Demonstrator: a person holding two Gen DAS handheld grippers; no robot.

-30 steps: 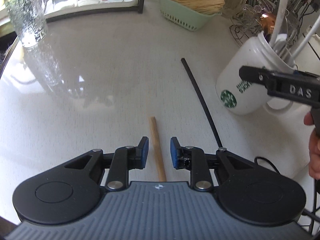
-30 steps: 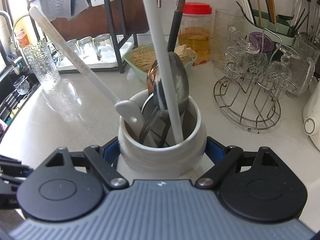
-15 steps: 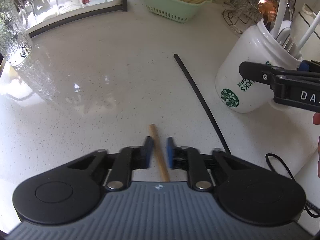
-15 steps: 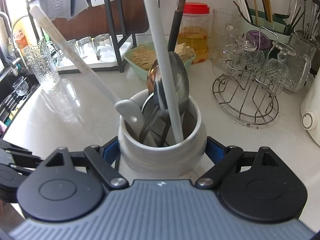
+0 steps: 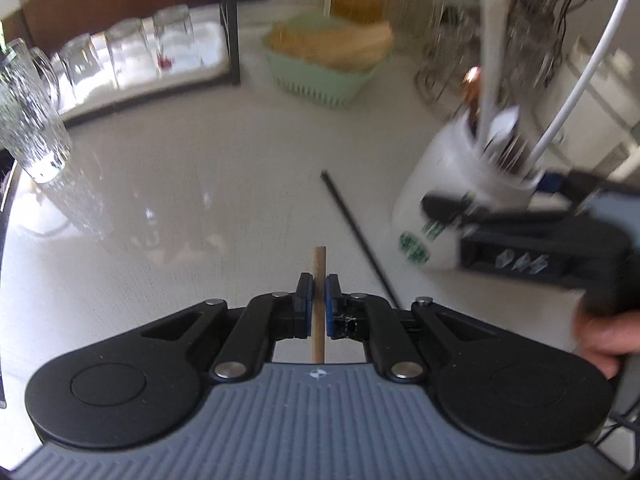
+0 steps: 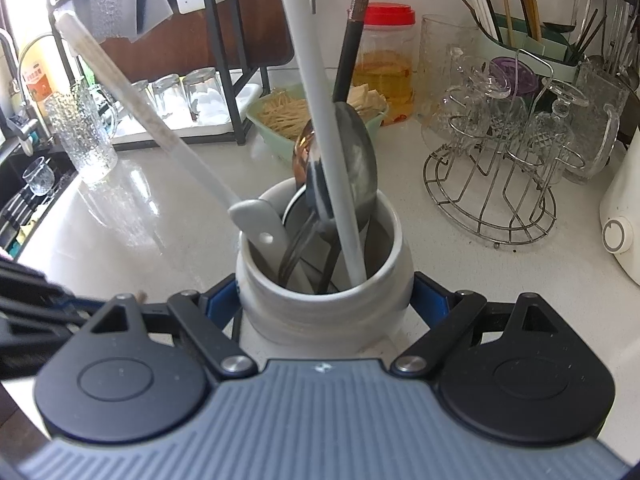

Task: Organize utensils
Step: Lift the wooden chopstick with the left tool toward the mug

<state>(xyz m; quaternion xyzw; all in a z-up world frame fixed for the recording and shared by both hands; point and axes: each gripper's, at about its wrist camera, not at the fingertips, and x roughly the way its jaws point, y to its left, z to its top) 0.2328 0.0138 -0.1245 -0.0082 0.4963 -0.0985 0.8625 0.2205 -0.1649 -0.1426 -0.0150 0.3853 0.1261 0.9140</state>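
Observation:
My left gripper (image 5: 318,286) is shut on a wooden chopstick (image 5: 319,264) and holds it above the white counter. A black chopstick (image 5: 360,236) lies on the counter just to its right. My right gripper (image 6: 324,300) is shut on the white Starbucks mug (image 6: 320,300), which holds spoons, a white ladle and other utensils. In the left wrist view the mug (image 5: 448,184) stands to the right with the right gripper (image 5: 536,240) around it.
A green basket of sticks (image 5: 324,64) sits at the back. A textured glass (image 5: 28,128) stands far left, next to a black rack with upturned glasses (image 5: 132,48). A wire glass stand (image 6: 496,160), a red-lidded jar (image 6: 384,60) and a white appliance (image 6: 620,220) are at right.
My left gripper closed on the wooden chopstick and lifted it off the counter, turning toward the back. The right gripper kept its hold on the mug.

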